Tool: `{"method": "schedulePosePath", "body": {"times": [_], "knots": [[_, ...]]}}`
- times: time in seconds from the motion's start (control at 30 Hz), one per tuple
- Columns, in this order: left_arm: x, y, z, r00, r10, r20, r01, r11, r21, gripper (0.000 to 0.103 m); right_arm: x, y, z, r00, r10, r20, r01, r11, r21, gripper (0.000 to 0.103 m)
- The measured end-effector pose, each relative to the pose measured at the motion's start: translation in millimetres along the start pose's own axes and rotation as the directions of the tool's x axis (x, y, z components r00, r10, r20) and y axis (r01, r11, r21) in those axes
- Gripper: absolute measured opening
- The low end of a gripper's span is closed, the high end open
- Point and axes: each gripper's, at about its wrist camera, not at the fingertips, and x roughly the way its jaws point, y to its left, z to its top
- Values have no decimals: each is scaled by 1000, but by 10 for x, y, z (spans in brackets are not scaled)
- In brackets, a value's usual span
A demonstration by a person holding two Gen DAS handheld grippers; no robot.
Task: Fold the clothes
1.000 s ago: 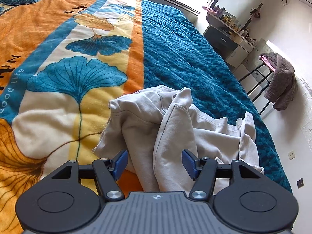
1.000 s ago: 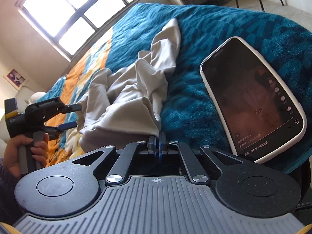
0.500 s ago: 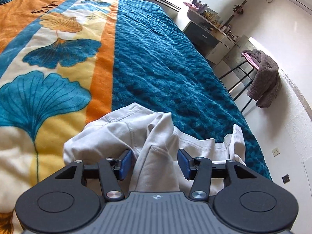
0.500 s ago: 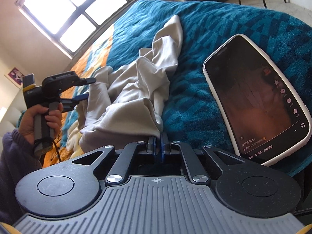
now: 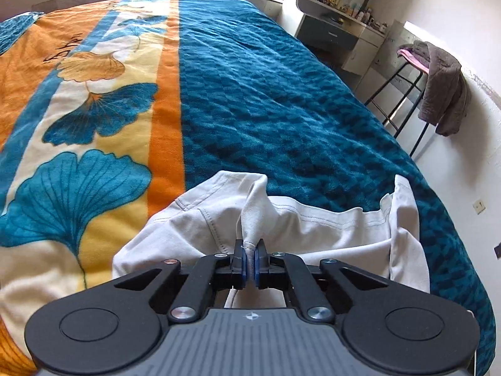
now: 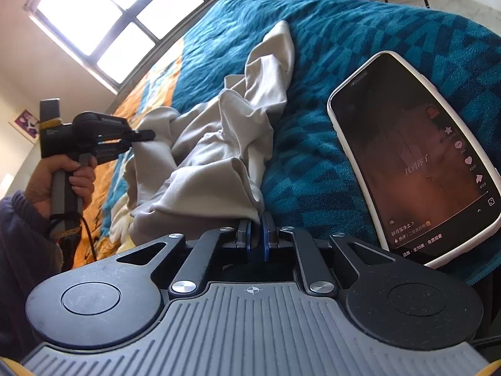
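Observation:
A crumpled beige garment (image 5: 313, 228) lies on the bed's blue and orange blanket (image 5: 266, 94). My left gripper (image 5: 249, 250) is shut on a raised fold of it, the cloth pinched between the blue pads. In the right wrist view the same garment (image 6: 219, 144) stretches from that left gripper (image 6: 141, 134), held by a person's hand (image 6: 62, 175), down to my right gripper (image 6: 256, 232). The right jaws are opening: a narrow gap shows between the pads, and a hem of the garment hangs into it beside the left pad.
A phone (image 6: 416, 156) in a white case lies screen up on the blanket, just right of my right gripper. A stool draped with brown cloth (image 5: 444, 87) and a dresser (image 5: 338, 34) stand past the bed's right edge.
The left jaws have closed from wide open onto a fold of the garment, and that gripper has moved across the bed. The right pads have parted slightly.

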Motion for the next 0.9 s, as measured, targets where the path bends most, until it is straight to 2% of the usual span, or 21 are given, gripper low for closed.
{"method": "schedulePosePath", "body": {"times": [0.13, 0.27, 0.4, 0.5, 0.53, 0.6, 0.63, 0.67, 0.73, 0.8, 0.9], "knots": [[-600, 280, -217, 993, -4, 116, 16, 994, -108, 2, -62, 23, -25, 1000, -7, 29, 7, 1000, -4, 12], [-1261, 639, -633, 973, 38, 226, 15, 974, -228, 2, -79, 5, -32, 999, -3, 36, 3, 1000, 25, 12], [-1682, 999, -1061, 963, 89, 254, 15, 924, -382, 2, -44, -50, 38, 999, 43, 19, -45, 992, 117, 12], [-1877, 1195, -1336, 961, 102, 258, 34, 880, -473, 2, -2, -106, 116, 995, 104, -9, -99, 970, 222, 15], [-1905, 1224, -1401, 961, 103, 255, 36, 872, -488, 2, 8, -120, 139, 992, 122, -17, -114, 961, 253, 18], [-1890, 1272, -1490, 965, 93, 244, 45, 860, -508, 2, 30, -117, 127, 985, 163, -47, -145, 953, 266, 33], [-1869, 1298, -1529, 968, 88, 236, 49, 853, -520, 2, 49, -110, 118, 980, 184, -68, -160, 951, 266, 49], [-1844, 1318, -1556, 969, 82, 231, 54, 849, -526, 2, 68, -101, 108, 975, 205, -89, -175, 949, 264, 55], [-1812, 1345, -1596, 971, 78, 228, 55, 849, -526, 2, 90, -42, 49, 971, 214, -105, -190, 961, 203, 55], [-1793, 1361, -1615, 971, 73, 229, 60, 848, -527, 2, 82, 36, -17, 972, 222, -82, -214, 972, 94, 55], [-1760, 1360, -1601, 971, 67, 231, 64, 852, -519, 2, 74, 114, -100, 966, 254, -57, -256, 966, -40, 52]]}}
